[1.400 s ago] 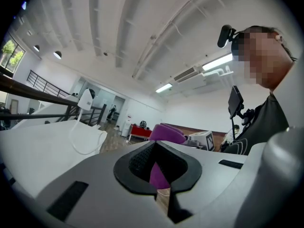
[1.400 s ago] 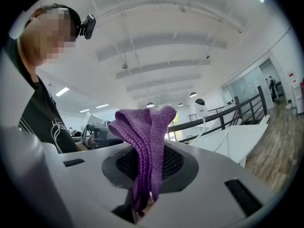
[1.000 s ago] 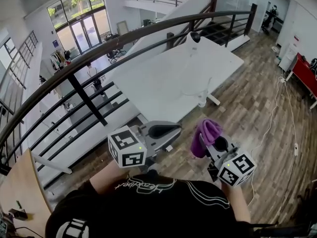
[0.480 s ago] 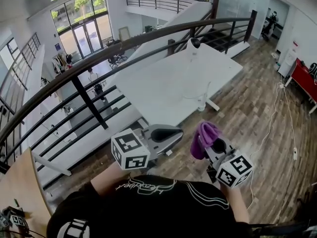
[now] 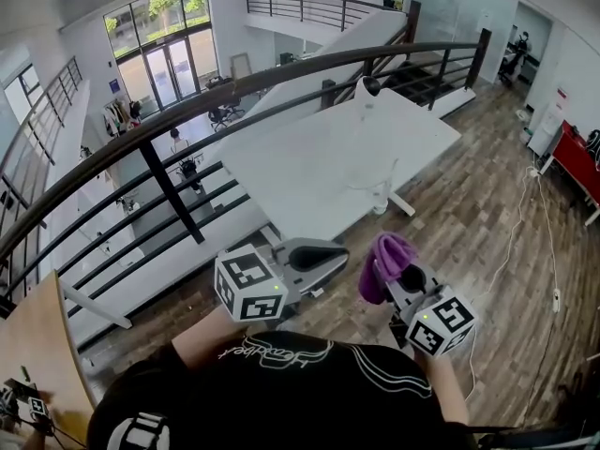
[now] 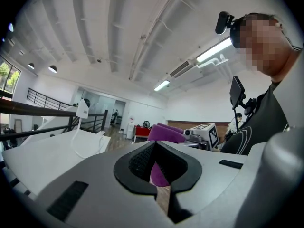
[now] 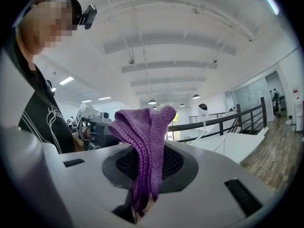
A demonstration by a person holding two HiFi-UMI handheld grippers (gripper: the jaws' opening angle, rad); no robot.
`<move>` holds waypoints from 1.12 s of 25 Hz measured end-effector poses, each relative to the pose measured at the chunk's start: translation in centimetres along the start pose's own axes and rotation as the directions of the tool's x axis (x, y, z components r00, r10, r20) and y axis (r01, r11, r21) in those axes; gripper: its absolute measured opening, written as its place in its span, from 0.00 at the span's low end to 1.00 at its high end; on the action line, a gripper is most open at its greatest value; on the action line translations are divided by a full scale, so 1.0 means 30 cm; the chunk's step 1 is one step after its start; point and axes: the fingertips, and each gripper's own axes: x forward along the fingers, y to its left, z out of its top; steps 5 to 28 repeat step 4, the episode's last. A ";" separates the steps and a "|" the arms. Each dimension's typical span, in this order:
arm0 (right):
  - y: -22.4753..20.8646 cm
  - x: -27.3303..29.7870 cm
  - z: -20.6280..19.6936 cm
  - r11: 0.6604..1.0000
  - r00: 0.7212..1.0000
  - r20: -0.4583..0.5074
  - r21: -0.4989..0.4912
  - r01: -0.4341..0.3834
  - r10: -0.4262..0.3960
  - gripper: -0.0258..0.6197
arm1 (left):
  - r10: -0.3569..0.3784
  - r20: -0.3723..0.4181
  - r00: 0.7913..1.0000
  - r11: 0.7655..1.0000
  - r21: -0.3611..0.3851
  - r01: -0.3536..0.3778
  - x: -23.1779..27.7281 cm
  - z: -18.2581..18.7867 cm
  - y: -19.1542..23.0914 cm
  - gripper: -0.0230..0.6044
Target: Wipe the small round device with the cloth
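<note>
The right tool [image 7: 147, 177] is clenched on a purple cloth [image 7: 145, 137], which stands up out of the jaws and droops over at the top. The left tool [image 6: 155, 151] is clenched too, with nothing gripped; the purple seen past its jaws is the cloth beyond. Both are held near the person's [image 5: 281, 392] chest, side by side but apart, well short of the white counter [image 5: 319, 157]. The device [image 7: 203, 110], white with a dark round head, stands at what looks like the counter's far edge, with a cable [image 6: 78, 148] trailing from it. A dark railing [image 5: 159, 125] runs along the counter's left side.
</note>
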 end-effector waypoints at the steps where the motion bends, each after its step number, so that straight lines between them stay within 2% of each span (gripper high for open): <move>1: 0.002 -0.005 -0.004 1.000 1.000 0.003 -0.001 -0.001 0.001 0.13 | 0.002 0.000 1.000 1.000 0.002 -0.002 0.001 -0.007 -0.004 0.05; 28: 0.007 -0.021 -0.010 1.000 1.000 0.016 -0.003 -0.005 0.005 0.13 | 0.009 0.008 1.000 1.000 0.006 -0.009 0.002 -0.016 -0.016 0.05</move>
